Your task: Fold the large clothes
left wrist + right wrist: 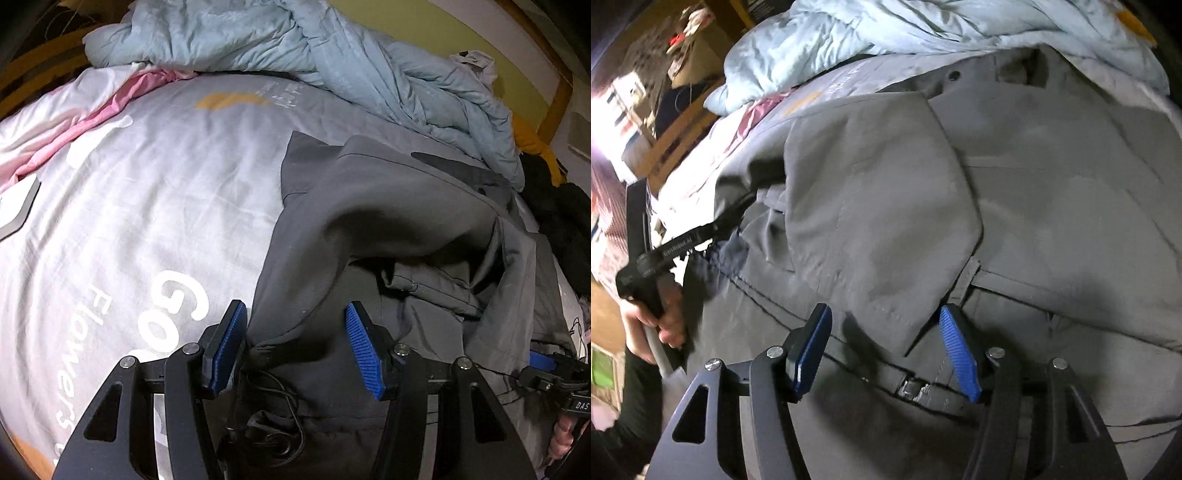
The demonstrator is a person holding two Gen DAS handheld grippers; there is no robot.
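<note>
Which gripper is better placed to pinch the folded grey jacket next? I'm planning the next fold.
Probably the right gripper: its open jaws straddle the corner of the folded flap of the grey fabric jacket. The left gripper, also open, sits at the jacket's edge beside the printed bedsheet.

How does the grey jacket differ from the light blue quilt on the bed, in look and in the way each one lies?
The grey jacket is dark grey, smooth cloth with seams and a snap button; the light blue quilt is pale and puffy. The jacket lies mostly spread out near the grippers, with one flap folded over; the quilt is bunched in a heap at the far edge. The quilt's edge overlaps the jacket's far end. Both rest on the printed bedsheet.
</note>
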